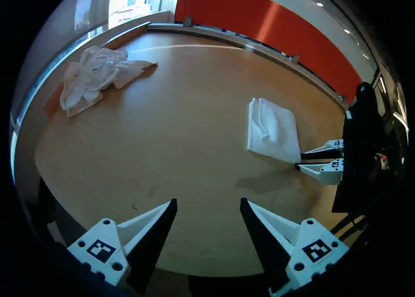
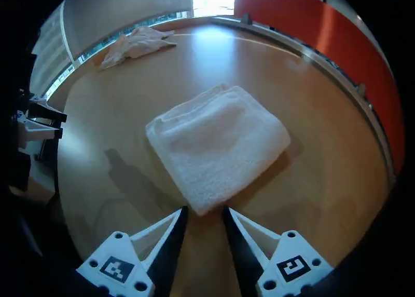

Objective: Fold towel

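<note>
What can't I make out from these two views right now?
Folded towel: layer count, right gripper view; top layer covers the rest.
Crumpled cloth: one piece or several, left gripper view; too small.
Right gripper: whether its fingers touch the towel's corner, left gripper view; too small.

Legible text, numbers, brands: none.
Coded marks only: black-and-white square markers (image 1: 101, 249), one on each finger block of the left tongs (image 1: 207, 203), at lower left and lower right of the left gripper view. The right tongs (image 2: 205, 210) carry the same, at lower left and lower right of the right gripper view. These are patterns, not characters.
</note>
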